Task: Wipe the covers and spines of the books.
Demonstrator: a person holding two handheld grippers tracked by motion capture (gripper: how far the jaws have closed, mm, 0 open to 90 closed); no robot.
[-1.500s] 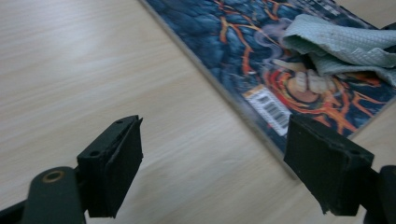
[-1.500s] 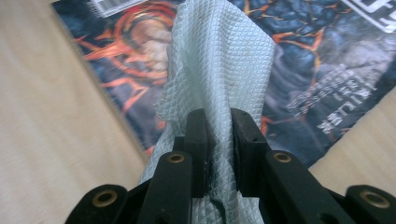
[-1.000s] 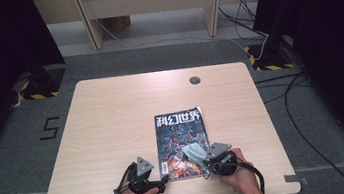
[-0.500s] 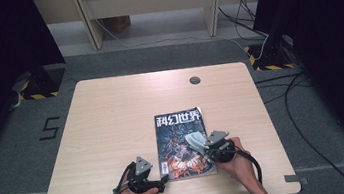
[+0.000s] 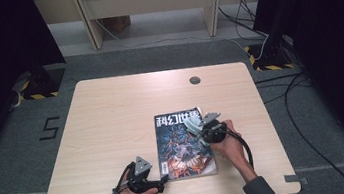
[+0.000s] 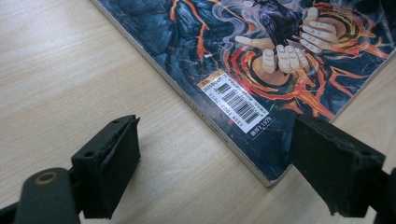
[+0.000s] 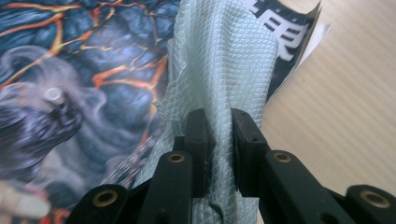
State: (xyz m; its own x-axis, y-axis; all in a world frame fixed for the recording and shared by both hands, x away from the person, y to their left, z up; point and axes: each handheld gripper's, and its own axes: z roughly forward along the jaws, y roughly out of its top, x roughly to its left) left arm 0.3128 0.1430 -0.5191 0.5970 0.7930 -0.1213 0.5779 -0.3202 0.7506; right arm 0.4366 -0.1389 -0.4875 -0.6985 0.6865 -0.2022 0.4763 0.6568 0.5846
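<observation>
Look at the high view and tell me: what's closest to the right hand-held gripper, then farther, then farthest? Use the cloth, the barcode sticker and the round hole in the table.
From the right hand-held gripper:
1. Pale cloth, pinched between its jaws, over the magazine's upper right corner.
2. Barcode sticker, at the magazine's lower left corner, toward the person.
3. Round hole, near the table's far edge.

Pale quilted cloth (image 7: pixel 224 60) draped across dark, lava-patterned magazine (image 5: pixel 182 143); magazine flat on table

Light wooden table (image 5: pixel 112 120), magazine (image 5: pixel 179 149) flat on it near front
</observation>
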